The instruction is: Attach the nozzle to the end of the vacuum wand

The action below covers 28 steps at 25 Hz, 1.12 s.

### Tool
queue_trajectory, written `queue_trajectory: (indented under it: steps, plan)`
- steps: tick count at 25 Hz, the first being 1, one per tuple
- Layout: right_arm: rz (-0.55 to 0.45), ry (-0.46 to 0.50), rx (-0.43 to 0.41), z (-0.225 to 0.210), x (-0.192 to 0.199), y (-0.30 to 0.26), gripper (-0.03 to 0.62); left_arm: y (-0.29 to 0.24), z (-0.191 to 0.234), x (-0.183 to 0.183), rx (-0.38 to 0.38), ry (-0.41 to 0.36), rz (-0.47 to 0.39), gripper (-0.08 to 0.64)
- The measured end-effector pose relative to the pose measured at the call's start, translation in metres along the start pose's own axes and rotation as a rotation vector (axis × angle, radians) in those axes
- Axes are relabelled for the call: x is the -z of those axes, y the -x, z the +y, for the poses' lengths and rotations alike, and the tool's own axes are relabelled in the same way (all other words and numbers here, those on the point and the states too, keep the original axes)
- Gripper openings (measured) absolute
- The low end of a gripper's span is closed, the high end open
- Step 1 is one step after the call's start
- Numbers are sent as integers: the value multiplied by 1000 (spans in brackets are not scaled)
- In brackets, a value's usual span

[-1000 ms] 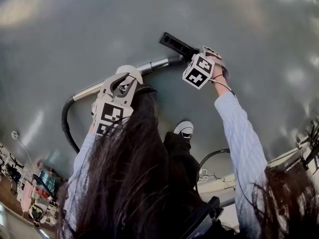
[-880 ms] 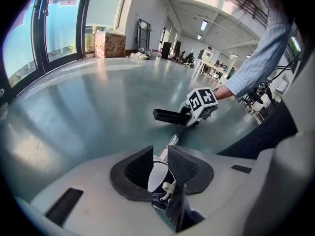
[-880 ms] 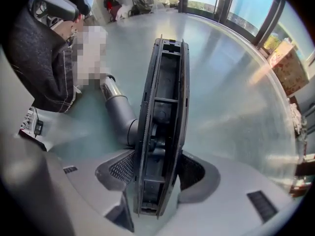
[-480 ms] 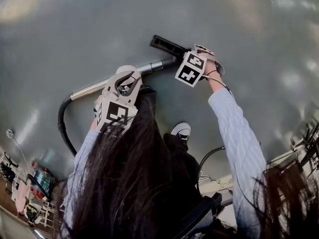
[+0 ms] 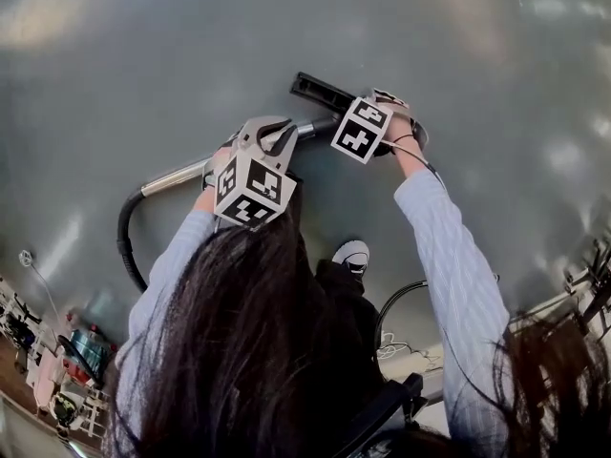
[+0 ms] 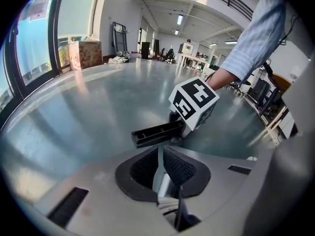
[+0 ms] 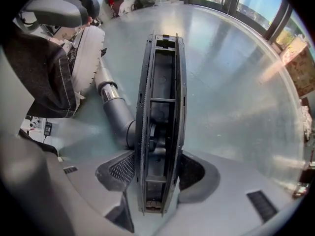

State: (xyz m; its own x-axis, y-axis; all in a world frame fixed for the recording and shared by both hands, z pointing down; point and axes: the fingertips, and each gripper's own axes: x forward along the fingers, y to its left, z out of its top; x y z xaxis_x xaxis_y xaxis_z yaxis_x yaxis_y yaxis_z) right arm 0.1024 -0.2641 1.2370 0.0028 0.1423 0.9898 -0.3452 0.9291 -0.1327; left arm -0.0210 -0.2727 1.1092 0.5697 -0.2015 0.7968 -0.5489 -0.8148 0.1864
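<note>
A black floor nozzle is held off the grey floor, and my right gripper is shut on its body. In the right gripper view the nozzle stands edge-on between the jaws. Its grey neck runs back to a chrome ring on the vacuum wand. I cannot tell whether the joint is seated. My left gripper is shut on the metal wand just behind the nozzle, close to the right gripper's marker cube.
A black hose curves off the wand's rear end at the left. The person's shoe stands on the floor below the grippers. Cables and furniture lie at the lower right, and clutter fills the lower left corner.
My left gripper has slid right along the wand, toward the nozzle, and turned. The right gripper and nozzle shifted slightly left, then held still.
</note>
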Motion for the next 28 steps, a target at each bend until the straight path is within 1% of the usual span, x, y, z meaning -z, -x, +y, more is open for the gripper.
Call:
queue_trajectory:
  steps: [4,7,9,13,16,20,23,25,28]
  plan:
    - [26,-14,33,0,-1,2,241,-2,-14,4,19,49,15,37]
    - [16,-1,74,2,-1,4,241,7,-14,15,15,36,52,38]
    - [5,-6,83,0,2,8,241,17,-11,20,9,28,72,38]
    - [-33,-107,120,-11,17,32,241,38,-9,25,-1,69,87,38]
    - [-98,-195,139,-9,17,62,241,56,-10,21,1,80,96,38]
    - [-204,-288,103,6,9,111,241,81,-18,-4,7,121,84,38]
    - [-285,-362,30,25,-3,150,241,105,-25,-25,18,147,83,38]
    - [-341,-427,-28,37,-11,178,241,121,-30,-39,25,167,83,38]
    - [-416,-504,-69,47,-19,226,239,145,-37,-60,18,186,75,38]
